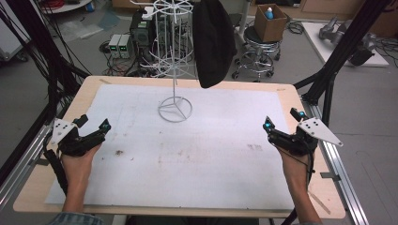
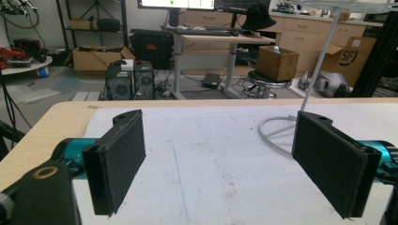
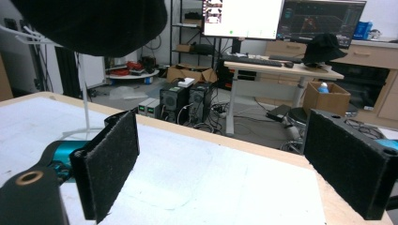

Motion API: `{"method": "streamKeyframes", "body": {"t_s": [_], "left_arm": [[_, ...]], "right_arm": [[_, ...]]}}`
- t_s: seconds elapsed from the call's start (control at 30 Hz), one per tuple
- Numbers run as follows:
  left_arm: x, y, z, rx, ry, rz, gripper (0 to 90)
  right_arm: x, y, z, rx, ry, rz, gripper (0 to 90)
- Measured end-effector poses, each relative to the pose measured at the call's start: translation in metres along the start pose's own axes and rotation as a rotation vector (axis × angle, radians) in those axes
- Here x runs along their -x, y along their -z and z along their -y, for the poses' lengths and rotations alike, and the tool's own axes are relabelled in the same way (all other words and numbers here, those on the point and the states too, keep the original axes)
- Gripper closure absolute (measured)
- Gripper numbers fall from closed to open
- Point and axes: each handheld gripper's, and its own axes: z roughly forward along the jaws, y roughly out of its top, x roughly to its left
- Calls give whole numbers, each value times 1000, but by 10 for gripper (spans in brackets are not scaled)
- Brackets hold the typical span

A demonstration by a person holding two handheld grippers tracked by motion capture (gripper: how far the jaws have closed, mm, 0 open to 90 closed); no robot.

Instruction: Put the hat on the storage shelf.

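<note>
White sheet-covered wooden surface (image 1: 211, 154) carries a white wire rack stand (image 1: 175, 108) with a black cloth hat (image 1: 213, 42) hanging on it, ahead between both claws; left claw (image 1: 91, 125) and right claw (image 1: 280, 123) stand apart, empty; seemingly nothing has begun yet.

A white wire rack (image 1: 174, 51) stands upright on the table (image 1: 42, 164), far ahead of both tools and between them. Its round ring base (image 1: 175, 109) sits flat on the white sheet (image 1: 197, 159). A black hat (image 1: 213, 42) hangs from its top, on the right tool's side.
</note>
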Motion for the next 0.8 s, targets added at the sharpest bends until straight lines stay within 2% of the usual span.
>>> {"method": "streamKeyframes", "body": {"t_s": [0.17, 0.2, 0.23, 0.37, 0.6, 0.8], "left_arm": [[0, 0, 0, 1, 2, 0, 178], [0, 0, 0, 2, 2, 1, 179], [0, 0, 0, 2, 2, 0, 179], [0, 0, 0, -1, 1, 0, 179], [0, -1, 1, -8, 0, -1, 179], [0, -1, 2, -7, 0, -2, 179]], "right_arm": [[-4, -1, 1, -28, -7, -14, 107], [-4, 0, 2, -10, 1, -12, 107], [-4, 1, 6, 2, -9, -9, 107], [-3, 2, 16, -17, -28, -11, 107], [-4, 5, 37, -30, -29, -8, 107], [-3, 8, 38, -18, -35, 1, 107]]}}
